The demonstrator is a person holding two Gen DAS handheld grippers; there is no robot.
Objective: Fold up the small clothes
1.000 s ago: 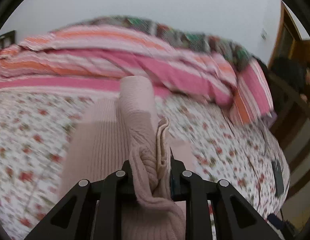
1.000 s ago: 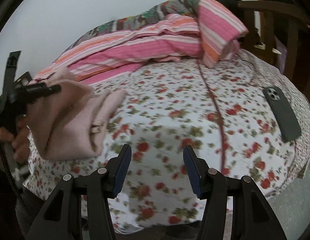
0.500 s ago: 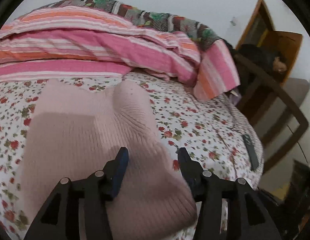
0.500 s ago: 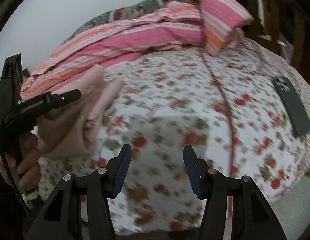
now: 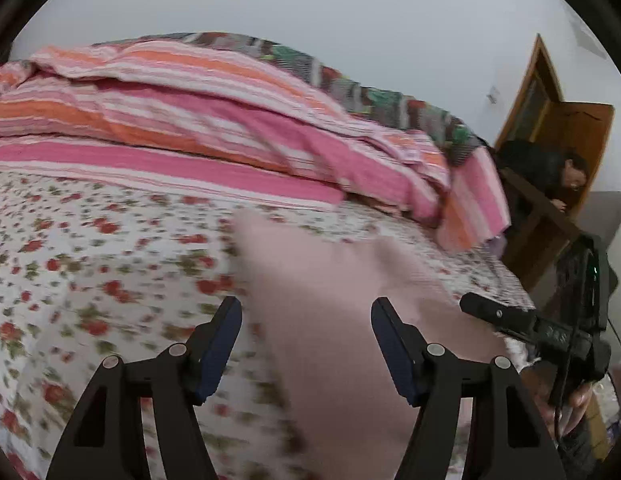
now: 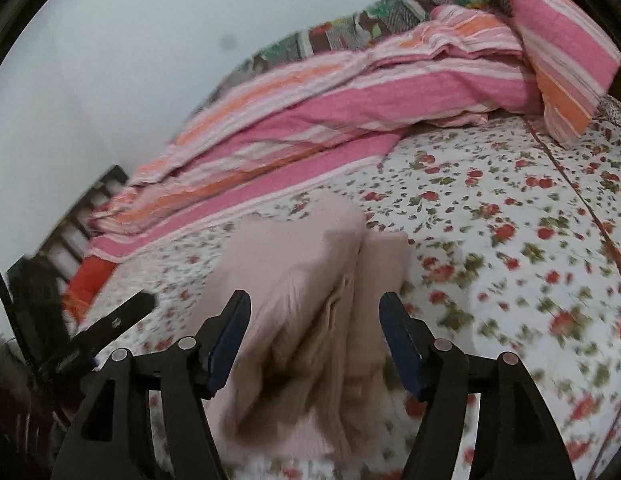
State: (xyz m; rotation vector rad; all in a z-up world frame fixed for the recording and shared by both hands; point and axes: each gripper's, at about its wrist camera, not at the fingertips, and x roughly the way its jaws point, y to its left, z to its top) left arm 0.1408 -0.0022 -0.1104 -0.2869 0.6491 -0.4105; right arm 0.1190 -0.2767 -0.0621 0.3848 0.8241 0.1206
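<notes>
A pale pink ribbed knit garment [image 6: 310, 300] lies folded in layers on the floral bedsheet [image 6: 510, 220]. It also shows in the left wrist view [image 5: 342, 320], blurred. My left gripper [image 5: 306, 344] is open and empty, just above the garment's left part. My right gripper [image 6: 314, 340] is open and empty, its fingers on either side of the garment's near end without closing on it. The right gripper's tip [image 5: 510, 318] shows at the right of the left wrist view; the left gripper's tip [image 6: 122, 316] shows at the left of the right wrist view.
A pink and orange striped quilt [image 5: 190, 120] is piled along the far side of the bed, with a patchwork blanket [image 6: 390, 20] behind it. A wooden door and a dark chair [image 5: 542, 200] stand at the right. A slatted headboard [image 6: 82, 220] is at the left.
My left gripper let go of the pink garment, opened and shifted left. My right gripper swung left and now straddles the garment's near end.
</notes>
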